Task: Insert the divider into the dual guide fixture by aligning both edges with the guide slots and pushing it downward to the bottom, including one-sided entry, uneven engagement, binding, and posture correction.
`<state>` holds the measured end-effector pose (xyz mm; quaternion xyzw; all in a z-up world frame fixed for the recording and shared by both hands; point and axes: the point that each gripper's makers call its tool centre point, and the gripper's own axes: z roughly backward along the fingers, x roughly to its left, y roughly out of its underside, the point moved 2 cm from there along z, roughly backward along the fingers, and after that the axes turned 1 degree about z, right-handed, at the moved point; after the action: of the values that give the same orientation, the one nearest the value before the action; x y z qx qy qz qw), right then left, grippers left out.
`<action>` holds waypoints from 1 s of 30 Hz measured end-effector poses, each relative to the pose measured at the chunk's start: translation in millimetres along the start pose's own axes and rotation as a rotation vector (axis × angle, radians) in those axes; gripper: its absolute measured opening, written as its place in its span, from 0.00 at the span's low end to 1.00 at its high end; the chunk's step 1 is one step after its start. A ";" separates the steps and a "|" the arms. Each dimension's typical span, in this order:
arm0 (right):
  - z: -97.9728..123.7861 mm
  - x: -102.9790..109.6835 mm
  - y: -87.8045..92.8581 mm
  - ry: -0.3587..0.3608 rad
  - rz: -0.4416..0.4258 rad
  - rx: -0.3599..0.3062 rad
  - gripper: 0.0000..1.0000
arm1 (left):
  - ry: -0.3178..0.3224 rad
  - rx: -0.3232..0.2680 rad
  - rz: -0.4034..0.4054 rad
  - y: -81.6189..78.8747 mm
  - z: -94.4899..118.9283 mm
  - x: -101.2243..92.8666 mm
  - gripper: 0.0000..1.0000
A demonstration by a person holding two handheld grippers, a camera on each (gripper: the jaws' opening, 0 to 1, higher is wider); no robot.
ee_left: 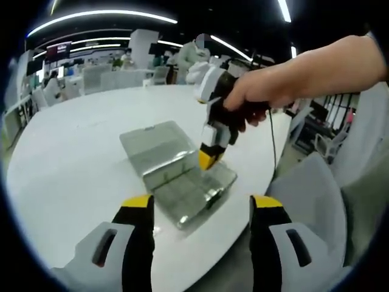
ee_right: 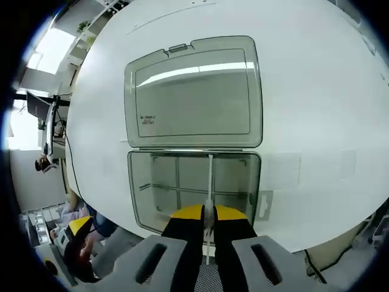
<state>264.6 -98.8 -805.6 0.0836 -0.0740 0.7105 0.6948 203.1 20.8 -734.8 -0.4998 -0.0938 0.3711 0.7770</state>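
A clear plastic organiser box [ee_right: 158, 182] lies open on the white round table [ee_right: 316, 91], its lid [ee_right: 194, 91] folded flat behind it. Seen edge-on, the thin white divider [ee_right: 210, 176] stands upright across the box's middle and reaches the hinge-side wall. My right gripper [ee_right: 208, 214] is shut on it from above. In the left gripper view a hand holds that right gripper [ee_left: 208, 159] with its yellow tips down in the box [ee_left: 182, 188]. My left gripper [ee_left: 200, 204] hovers in front of the box, open wide and holding nothing.
A small clear flat piece [ee_right: 265, 205] lies on the table just right of the box. Pale chairs [ee_left: 316, 201] stand past the table's near edge. Desks and people fill the far background. The left gripper [ee_right: 78, 228] hangs off the table's edge.
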 end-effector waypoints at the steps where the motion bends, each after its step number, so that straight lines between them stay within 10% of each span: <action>1: 0.1 0.1 0.2 0.001 0.000 0.000 0.00 | 0.000 0.000 0.000 0.0 0.1 0.0 0.60; 30: -8.5 -0.4 -1.1 0.028 0.004 0.018 0.00 | -0.009 -0.001 0.002 -0.4 1.7 3.8 0.60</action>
<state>265.6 -97.2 -814.0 0.0798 -0.0580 0.7136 0.6935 205.1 24.5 -734.5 -0.4985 -0.0968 0.3738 0.7761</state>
